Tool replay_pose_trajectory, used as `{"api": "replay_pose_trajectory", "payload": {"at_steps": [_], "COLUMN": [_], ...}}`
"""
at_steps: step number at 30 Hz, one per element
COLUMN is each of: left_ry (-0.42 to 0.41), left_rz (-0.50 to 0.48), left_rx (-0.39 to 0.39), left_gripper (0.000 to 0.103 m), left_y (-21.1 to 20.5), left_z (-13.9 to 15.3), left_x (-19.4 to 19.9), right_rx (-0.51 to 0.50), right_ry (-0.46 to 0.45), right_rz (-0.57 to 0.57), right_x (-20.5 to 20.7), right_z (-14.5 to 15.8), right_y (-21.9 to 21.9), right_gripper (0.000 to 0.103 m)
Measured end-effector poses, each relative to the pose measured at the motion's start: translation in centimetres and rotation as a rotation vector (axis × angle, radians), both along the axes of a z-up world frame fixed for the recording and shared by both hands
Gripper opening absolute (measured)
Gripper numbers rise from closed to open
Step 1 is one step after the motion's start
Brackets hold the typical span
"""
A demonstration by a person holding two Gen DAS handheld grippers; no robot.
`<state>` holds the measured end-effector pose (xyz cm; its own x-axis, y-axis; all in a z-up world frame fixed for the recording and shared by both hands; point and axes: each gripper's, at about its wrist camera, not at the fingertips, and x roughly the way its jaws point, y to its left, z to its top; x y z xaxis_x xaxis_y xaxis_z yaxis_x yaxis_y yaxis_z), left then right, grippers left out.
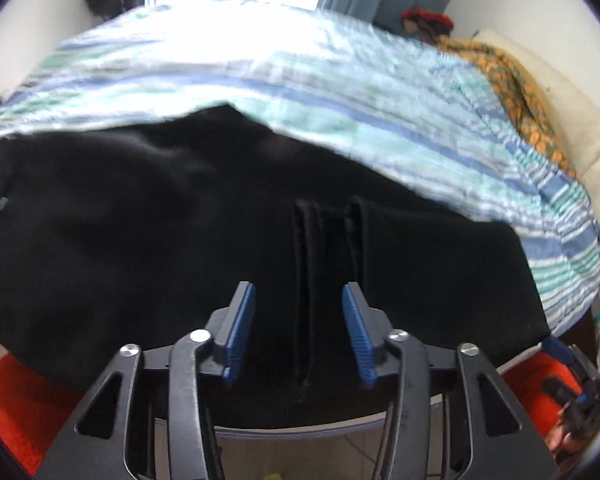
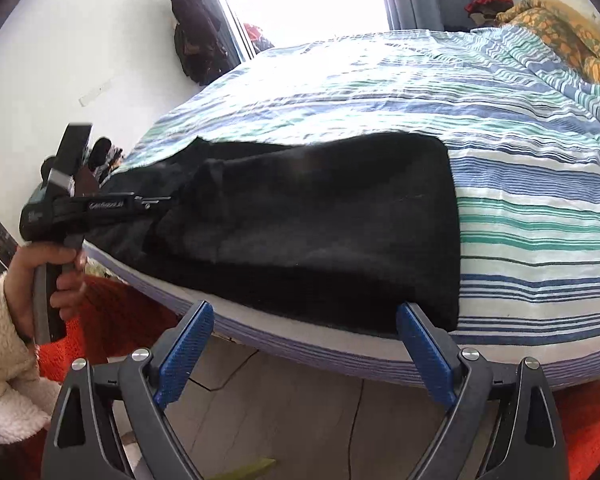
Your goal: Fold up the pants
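The black pants [image 2: 300, 224] lie folded along the near edge of the bed, also filling the left wrist view [image 1: 140, 220]. My left gripper [image 1: 299, 296] is open, its blue pads on either side of a raised fold of the black fabric [image 1: 328, 248], not closed on it. In the right wrist view the left gripper [image 2: 156, 200] reaches the pants' left end. My right gripper [image 2: 305, 316] is wide open and empty, just off the bed's near edge below the pants.
The bed has a blue, green and white striped cover [image 2: 520, 184]. An orange patterned blanket [image 2: 560, 32] lies at the far right. An orange rug [image 2: 112, 320] and pale floor [image 2: 280, 400] lie below the bed edge. A dark bag [image 2: 192, 32] hangs on the wall.
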<state>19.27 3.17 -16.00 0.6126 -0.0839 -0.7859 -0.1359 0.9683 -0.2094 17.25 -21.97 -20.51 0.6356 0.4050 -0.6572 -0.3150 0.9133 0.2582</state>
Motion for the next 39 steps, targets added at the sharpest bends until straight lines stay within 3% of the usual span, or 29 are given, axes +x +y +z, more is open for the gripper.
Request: {"api": "replay_pose_trajectory", "payload": {"at_steps": [4,8,11,15,18,19,22,23,24,26,31,34,37,39], "left_ry": [-0.076,-0.061,-0.048,-0.001,0.056,0.088,0.119,0.12,0.122,0.111,0.048,0.079,0.099,0.097], "left_rz": [-0.018,-0.053,-0.091,-0.201,-0.238,-0.227,-0.232,-0.241,-0.244,-0.245,-0.178,-0.146,-0.124,-0.124], "left_rx": [0.029,0.044,-0.024,-0.159,-0.119,-0.08,-0.06,-0.043,-0.005,0.04,0.082,0.049,0.039,0.023], "left_gripper": [0.055,0.057,0.057,0.055,0.054,0.05,0.036,0.018,0.011,0.005,0.004,0.004,0.013,0.028], "left_y": [-0.9,-1.7,-1.5,-2.3,-3.6,-4.1,-5.2,-5.7,-6.2,-6.7,-4.5,-2.9,-2.9,-3.0], "left_z": [0.7,0.0,-0.1,-0.6,-1.7,-2.2,-2.9,-2.9,-3.0,-2.8,-1.0,-2.0,-3.2,-3.1], "left_x": [-0.4,-0.4,-0.2,1.2,2.8,3.4,3.8,3.8,3.9,3.8,2.6,3.0,3.3,3.0], "right_rx": [0.089,0.151,0.145,0.144,0.169,0.163,0.137,0.124,0.108,0.082,0.065,0.062,0.092,0.085], "right_ry": [-0.048,0.013,0.057,0.126,0.143,0.137,0.102,0.089,0.076,0.059,-0.023,-0.054,-0.026,0.04], "right_rz": [-0.101,-0.052,0.087,0.107,0.079,0.072,0.069,0.074,0.081,0.093,0.06,-0.003,-0.016,0.035], "right_x": [1.7,2.4,0.9,-0.4,-0.8,-0.8,-1.2,-1.4,-1.6,-1.5,-1.7,-0.1,3.0,5.1], "right_z": [1.7,1.7,1.2,0.1,-0.4,-0.4,0.0,0.1,0.2,0.4,1.8,2.5,1.9,0.1], "right_y": [-2.9,-2.1,0.2,0.7,0.1,0.0,0.1,0.2,0.4,0.7,-0.3,-1.6,-1.9,-1.1], "right_gripper": [0.091,0.09,0.09,0.09,0.09,0.09,0.09,0.09,0.09,0.09,0.09,0.09,0.09,0.091]}}
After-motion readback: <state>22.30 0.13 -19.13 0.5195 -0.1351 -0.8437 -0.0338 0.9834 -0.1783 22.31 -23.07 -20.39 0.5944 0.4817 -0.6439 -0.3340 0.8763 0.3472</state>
